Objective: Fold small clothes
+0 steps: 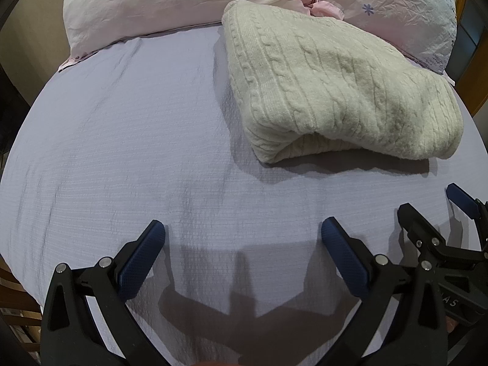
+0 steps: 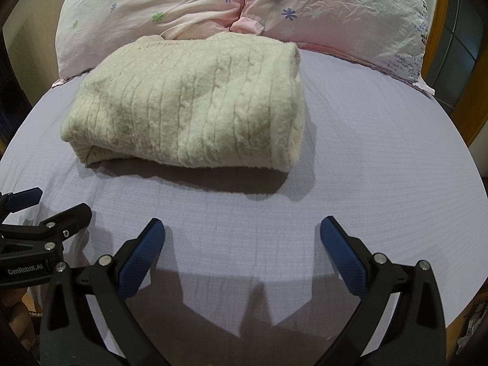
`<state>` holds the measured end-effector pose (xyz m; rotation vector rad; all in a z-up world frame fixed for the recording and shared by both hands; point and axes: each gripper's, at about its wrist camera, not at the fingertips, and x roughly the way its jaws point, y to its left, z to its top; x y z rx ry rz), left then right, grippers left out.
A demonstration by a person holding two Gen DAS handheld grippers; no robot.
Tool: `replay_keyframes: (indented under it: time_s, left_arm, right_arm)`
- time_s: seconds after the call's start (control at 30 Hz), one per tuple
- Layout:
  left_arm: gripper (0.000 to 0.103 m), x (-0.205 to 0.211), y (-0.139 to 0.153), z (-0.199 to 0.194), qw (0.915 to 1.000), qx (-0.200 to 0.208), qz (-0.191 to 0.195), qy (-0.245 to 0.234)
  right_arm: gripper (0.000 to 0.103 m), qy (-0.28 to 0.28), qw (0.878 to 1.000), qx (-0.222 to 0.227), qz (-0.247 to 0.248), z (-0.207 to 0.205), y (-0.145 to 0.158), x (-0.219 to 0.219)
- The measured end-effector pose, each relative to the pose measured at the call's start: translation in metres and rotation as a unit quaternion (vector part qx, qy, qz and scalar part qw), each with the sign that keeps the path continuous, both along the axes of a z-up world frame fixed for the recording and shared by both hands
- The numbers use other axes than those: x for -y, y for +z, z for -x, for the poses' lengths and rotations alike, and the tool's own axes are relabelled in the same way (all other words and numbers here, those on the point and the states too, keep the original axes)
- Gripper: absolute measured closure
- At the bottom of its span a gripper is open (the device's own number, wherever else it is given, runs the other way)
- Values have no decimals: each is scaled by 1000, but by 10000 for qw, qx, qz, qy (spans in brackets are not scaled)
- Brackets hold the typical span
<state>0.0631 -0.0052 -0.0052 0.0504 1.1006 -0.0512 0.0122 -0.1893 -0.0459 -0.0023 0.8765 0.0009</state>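
Note:
A cream cable-knit sweater (image 1: 329,85) lies folded into a thick bundle on the lavender bed sheet (image 1: 122,152). It also shows in the right wrist view (image 2: 195,103), at the middle left. My left gripper (image 1: 242,231) is open and empty, above the sheet, nearer than the sweater and to its left. My right gripper (image 2: 242,231) is open and empty, nearer than the sweater. The right gripper shows at the right edge of the left wrist view (image 1: 427,201), and the left gripper shows at the left edge of the right wrist view (image 2: 58,201).
Two pink floral pillows (image 2: 244,3) lie along the far side of the bed, behind the sweater. They also show in the left wrist view (image 1: 183,0). A wooden bed frame (image 2: 439,24) stands at the right. The bed edge curves away at both sides.

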Motion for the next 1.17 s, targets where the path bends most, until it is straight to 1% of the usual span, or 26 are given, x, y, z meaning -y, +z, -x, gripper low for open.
replay_keyframes:
  time_s: [1.17]
  left_arm:
    - [1, -1, 0, 0, 10000, -69, -24, -45]
  right_arm:
    - [2, 21, 10000, 3, 5, 0, 1, 2]
